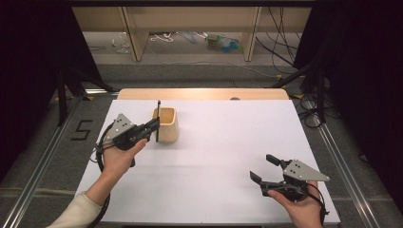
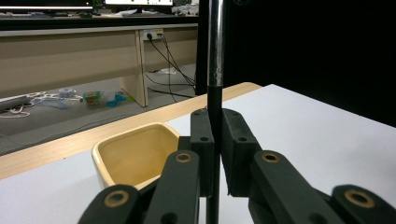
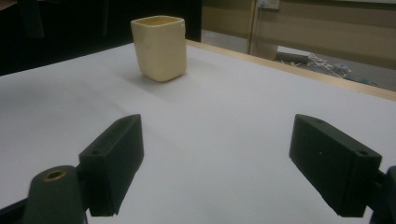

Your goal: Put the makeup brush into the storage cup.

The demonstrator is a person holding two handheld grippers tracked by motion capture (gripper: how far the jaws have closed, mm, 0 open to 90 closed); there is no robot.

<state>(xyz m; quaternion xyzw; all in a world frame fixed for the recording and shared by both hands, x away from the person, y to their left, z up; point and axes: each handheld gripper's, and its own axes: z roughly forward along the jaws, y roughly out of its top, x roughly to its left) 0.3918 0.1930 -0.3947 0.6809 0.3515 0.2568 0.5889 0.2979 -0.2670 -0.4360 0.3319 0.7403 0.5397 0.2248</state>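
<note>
A cream square cup [image 1: 167,125] stands on the white table [image 1: 223,142], left of middle; it also appears as the cup [image 2: 135,156] and, far off, the cup [image 3: 160,47]. My left gripper [image 1: 156,124] is shut on a thin black and silver pen [image 1: 158,119], held upright at the cup's left rim. In the left gripper view the pen [image 2: 215,70] rises between the closed pads [image 2: 203,135], just right of the cup's mouth. My right gripper [image 1: 264,168] rests near the front right, open, with nothing between its fingers [image 3: 114,154].
The table has a wooden strip [image 1: 204,94] along its far edge. Beyond it stand wooden bench legs [image 1: 134,33] with cables and small clutter on the floor. Black stands flank both sides. A "5" mark [image 1: 81,129] lies on the floor at the left.
</note>
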